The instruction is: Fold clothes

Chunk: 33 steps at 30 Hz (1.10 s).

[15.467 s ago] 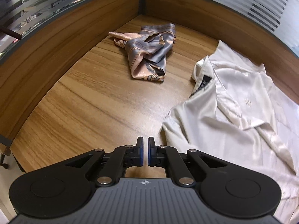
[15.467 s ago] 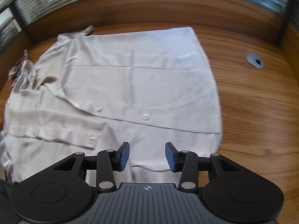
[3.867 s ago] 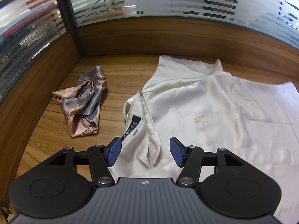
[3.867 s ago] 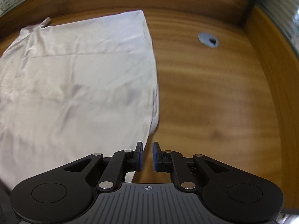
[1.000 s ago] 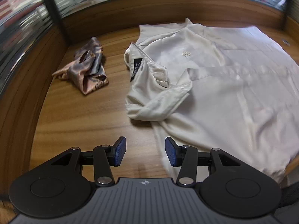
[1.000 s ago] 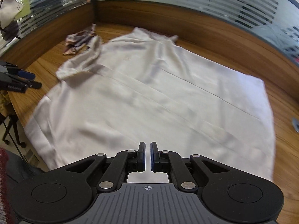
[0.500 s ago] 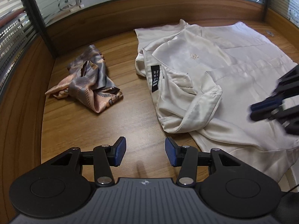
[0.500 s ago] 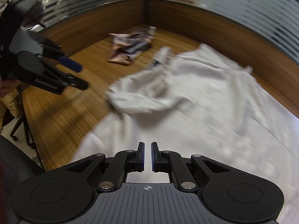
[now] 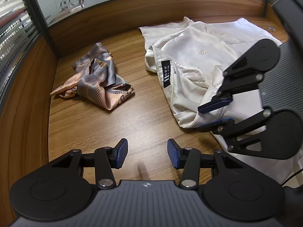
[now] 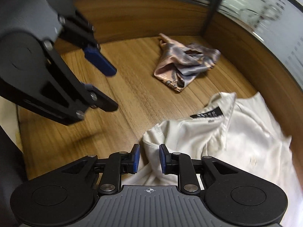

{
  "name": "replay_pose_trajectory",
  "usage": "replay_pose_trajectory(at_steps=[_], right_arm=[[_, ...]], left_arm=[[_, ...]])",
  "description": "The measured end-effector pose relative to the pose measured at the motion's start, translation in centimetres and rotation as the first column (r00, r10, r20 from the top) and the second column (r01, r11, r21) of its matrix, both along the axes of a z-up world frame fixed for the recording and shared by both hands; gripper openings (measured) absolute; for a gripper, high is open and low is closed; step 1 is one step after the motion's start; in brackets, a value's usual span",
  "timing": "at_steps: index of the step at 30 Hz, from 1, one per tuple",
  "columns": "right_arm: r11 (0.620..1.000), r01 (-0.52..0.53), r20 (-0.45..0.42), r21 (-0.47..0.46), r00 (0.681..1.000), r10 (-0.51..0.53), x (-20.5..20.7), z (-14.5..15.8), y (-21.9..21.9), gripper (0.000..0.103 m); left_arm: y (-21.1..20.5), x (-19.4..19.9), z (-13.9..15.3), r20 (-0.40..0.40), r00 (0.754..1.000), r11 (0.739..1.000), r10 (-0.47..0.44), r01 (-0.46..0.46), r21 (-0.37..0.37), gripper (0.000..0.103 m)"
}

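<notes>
My left tongs [image 9: 147, 156] hang over bare tabletop [image 9: 106, 130] with the blue pads spread wide apart and nothing between them. The cream satin shirt [image 9: 198, 56] lies ahead and to the right of them, spread across the right half of the wood, its collar with the black label [image 9: 166, 73] turned toward the left and a bunched sleeve cuff [image 9: 186, 116] as the nearest part. That cuff is near my left tongs but apart from them.

My right tongs [image 9: 215, 114] come in from the right side in the left wrist view, pads parted, straddling the rumpled edge of that cuff. From the right wrist view, the right tongs [image 10: 149, 158] have their pads a moderate way apart with a fold of the shirt [image 10: 217, 138] rising between them; the cloth sits in the gap, and I cannot tell whether either pad touches it. They are not clamped on it.

In that same view the left tongs [image 10: 106, 87] appear at upper left, blurred, above the wood and well clear of the shirt.

A crumpled patterned scarf [image 9: 98, 79] in peach and grey lies further back on the left of the tabletop, separate from the shirt, near the wooden partition wall [image 9: 117, 20] topped with frosted striped glass.
</notes>
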State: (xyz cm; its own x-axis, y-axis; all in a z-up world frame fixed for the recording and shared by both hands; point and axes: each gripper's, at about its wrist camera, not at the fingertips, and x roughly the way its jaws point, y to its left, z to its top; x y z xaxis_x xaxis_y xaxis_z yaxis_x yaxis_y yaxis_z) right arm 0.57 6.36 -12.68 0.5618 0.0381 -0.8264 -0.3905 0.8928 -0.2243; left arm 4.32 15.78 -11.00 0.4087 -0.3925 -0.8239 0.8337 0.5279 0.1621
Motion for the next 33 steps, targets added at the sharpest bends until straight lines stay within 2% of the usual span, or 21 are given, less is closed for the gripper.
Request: replay_pose_trajectory(at_steps=[4, 5, 6, 10, 14, 15, 17, 19, 22, 23, 25, 26, 28, 33], right_arm=[[0.996, -0.06, 0.003, -0.072, 0.998, 0.06, 0.3, -0.6, 0.5, 0.022], [0.993, -0.075, 0.003, -0.09, 0.997, 0.075, 0.4, -0.8, 0.6, 0.012], [0.993, -0.072, 0.006, -0.093, 0.997, 0.073, 0.4, -0.8, 0.5, 0.009], [0.996, 0.082, 0.036, 0.035, 0.996, -0.083, 0.3, 0.6, -2.2, 0.008], [0.959, 0.23, 0.046, 0.166, 0.97, -0.24, 0.1, 2.0, -4.8, 0.007], [0.94, 0.274, 0.043, 0.204, 0.957, -0.289, 0.0, 2.3, -5.7, 0.007], [0.863, 0.407, 0.004, 0.299, 0.904, -0.428, -0.7, 2.3, -8.4, 0.008], [0.764, 0.529, -0.057, 0.371, 0.833, -0.55, -1.5, 1.8, -11.1, 0.008], [0.629, 0.667, -0.149, 0.401, 0.724, -0.673, -2.6, 0.3, -14.0, 0.008], [0.601, 0.695, -0.166, 0.395, 0.697, -0.697, -2.8, -0.1, -14.5, 0.009], [0.577, 0.722, -0.177, 0.381, 0.67, -0.721, -3.3, -0.3, -15.0, 0.01], [0.572, 0.73, -0.178, 0.375, 0.662, -0.728, -3.5, -0.2, -15.1, 0.011], [0.605, 0.713, -0.145, 0.355, 0.681, -0.718, -3.8, 0.3, -14.6, 0.013], [0.754, 0.591, -0.038, 0.285, 0.793, -0.608, -4.8, 2.2, -11.6, 0.014]], left_arm=[[0.1, 0.3, -0.1, -0.002, 1.0, 1.0, 0.009, -0.009, -0.001, 0.052], [0.1, 0.3, -0.1, -0.001, 1.0, 1.0, 0.011, -0.011, -0.002, 0.052], [0.1, 0.5, -0.2, -0.003, 1.0, 1.0, 0.014, -0.014, -0.004, 0.052], [-0.3, 1.1, -0.3, -0.011, 1.0, 1.0, 0.014, -0.014, -0.012, 0.052], [-0.9, 1.4, -0.5, -0.014, 1.0, 1.0, -0.001, 0.0, -0.016, 0.052], [-1.1, 1.5, -0.5, -0.014, 1.0, 1.0, -0.006, 0.006, -0.016, 0.052], [-1.4, 1.6, -0.7, -0.017, 1.0, 1.0, -0.019, 0.019, -0.017, 0.052], [-1.8, 1.7, -0.8, -0.021, 0.999, 0.999, -0.037, 0.036, -0.018, 0.052], [-2.4, 1.7, -1.1, -0.024, 0.998, 0.998, -0.064, 0.063, -0.017, 0.052], [-2.5, 1.6, -1.2, -0.025, 0.997, 0.997, -0.072, 0.072, -0.016, 0.052], [-2.9, 1.6, -1.4, -0.028, 0.996, 0.996, -0.089, 0.088, -0.014, 0.052], [-3.1, 1.5, -1.5, -0.028, 0.995, 0.995, -0.096, 0.096, -0.013, 0.052], [-3.3, 1.5, -1.7, -0.031, 0.994, 0.994, -0.108, 0.107, -0.012, 0.052], [-3.7, 1.3, -1.8, -0.038, 0.992, 0.992, -0.123, 0.122, -0.018, 0.052]])
